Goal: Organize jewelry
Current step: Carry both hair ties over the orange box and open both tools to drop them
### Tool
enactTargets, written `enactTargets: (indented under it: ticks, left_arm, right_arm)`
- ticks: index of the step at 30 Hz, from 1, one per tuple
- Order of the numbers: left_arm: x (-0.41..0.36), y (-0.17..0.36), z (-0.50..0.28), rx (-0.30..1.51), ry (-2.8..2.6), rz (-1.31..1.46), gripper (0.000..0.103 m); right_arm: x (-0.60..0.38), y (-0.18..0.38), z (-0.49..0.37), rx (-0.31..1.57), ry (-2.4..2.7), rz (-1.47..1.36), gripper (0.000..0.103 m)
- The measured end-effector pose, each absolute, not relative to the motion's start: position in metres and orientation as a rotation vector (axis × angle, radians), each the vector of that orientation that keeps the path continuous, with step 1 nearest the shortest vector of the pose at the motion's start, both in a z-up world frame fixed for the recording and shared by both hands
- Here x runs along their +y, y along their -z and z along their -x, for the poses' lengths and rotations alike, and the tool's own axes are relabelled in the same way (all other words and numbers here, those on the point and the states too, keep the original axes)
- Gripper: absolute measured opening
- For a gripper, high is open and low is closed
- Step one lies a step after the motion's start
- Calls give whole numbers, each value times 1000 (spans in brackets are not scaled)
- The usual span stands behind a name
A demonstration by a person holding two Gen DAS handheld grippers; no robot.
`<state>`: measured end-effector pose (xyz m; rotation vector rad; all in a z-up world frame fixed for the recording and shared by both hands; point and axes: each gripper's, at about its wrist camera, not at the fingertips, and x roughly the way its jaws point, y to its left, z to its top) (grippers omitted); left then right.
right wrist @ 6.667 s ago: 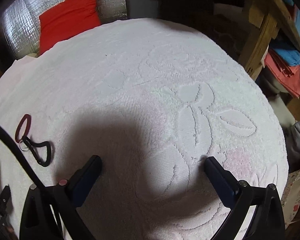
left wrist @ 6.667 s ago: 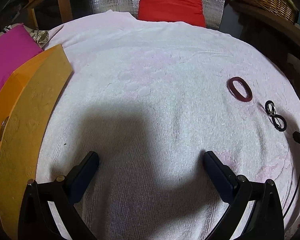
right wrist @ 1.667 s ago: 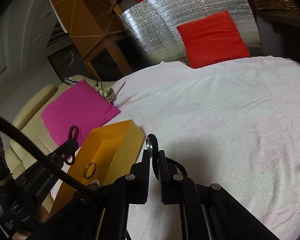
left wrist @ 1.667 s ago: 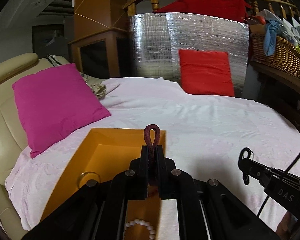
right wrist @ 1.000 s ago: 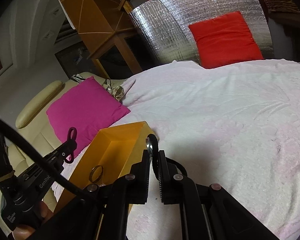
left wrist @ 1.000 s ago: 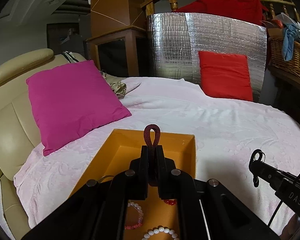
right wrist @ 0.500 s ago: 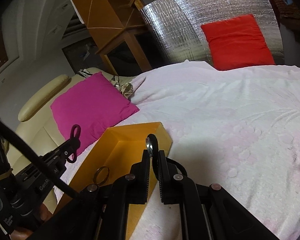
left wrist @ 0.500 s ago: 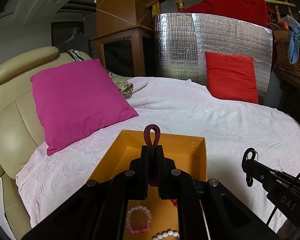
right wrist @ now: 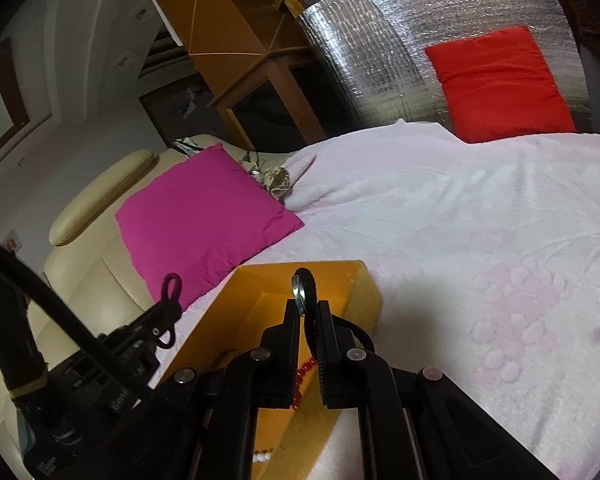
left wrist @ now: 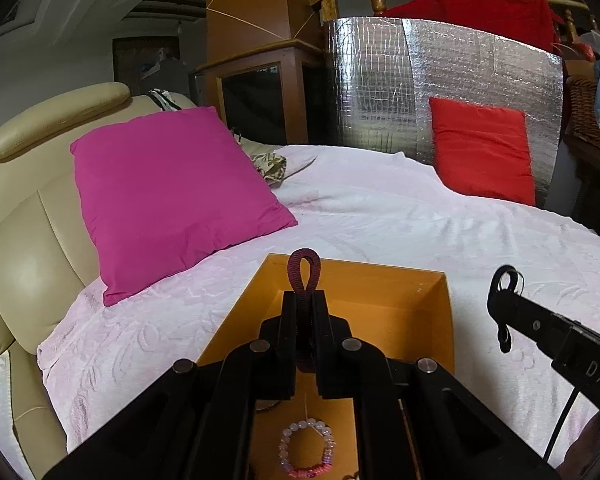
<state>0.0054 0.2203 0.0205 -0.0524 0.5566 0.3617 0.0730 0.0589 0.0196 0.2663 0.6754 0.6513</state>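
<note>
left gripper [left wrist: 304, 300]: one — clamped on one dark red loop [left wrist: 303, 268]
right gripper [right wrist: 309, 308]: one — clamped on one black loop [right wrist: 305, 280]
orange box [left wrist: 432, 320]: one
bead bracelets in box: one fully visible [left wrist: 306, 448]

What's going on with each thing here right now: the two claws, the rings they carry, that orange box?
Left claw: shut on the dark red band.
Dark red band: pinched upright, its loop sticking out above the box.
Right claw: shut on the black band.
Black band: held, with a silver ring on it.
Orange box: open, lying on the pink blanket.
Pink bead bracelet: lying flat inside the box.
</note>
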Motion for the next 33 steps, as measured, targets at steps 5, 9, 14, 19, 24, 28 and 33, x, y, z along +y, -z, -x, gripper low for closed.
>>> enactTargets:
  ticks: [5, 9, 14, 19, 24, 28, 33]
  left_arm:
    - [228, -16, -10, 568, -370, 54, 7]
    - [234, -12, -15, 580, -378, 56, 7]
    - [241, -5, -20, 601, -379, 61, 7]
    - [246, 6, -30, 642, -369, 70, 7]
    - [246, 14, -38, 673, -363, 63, 7]
    - [246, 18, -42, 685, -360, 56, 7]
    - [247, 21, -47, 699, -355, 50, 7]
  right_arm:
    - [71, -20, -78, 691, -703, -292, 9]
    - [81, -18, -84, 709, -735, -316, 9]
    - [90, -12, -95, 741, -762, -352, 9]
    - [96, -1, -111, 789, -785, -394, 9]
    - [101, 11, -125, 830, -792, -419, 9]
    - [103, 17, -133, 848, -797, -441, 9]
    - [108, 23, -141, 861, -790, -441, 9]
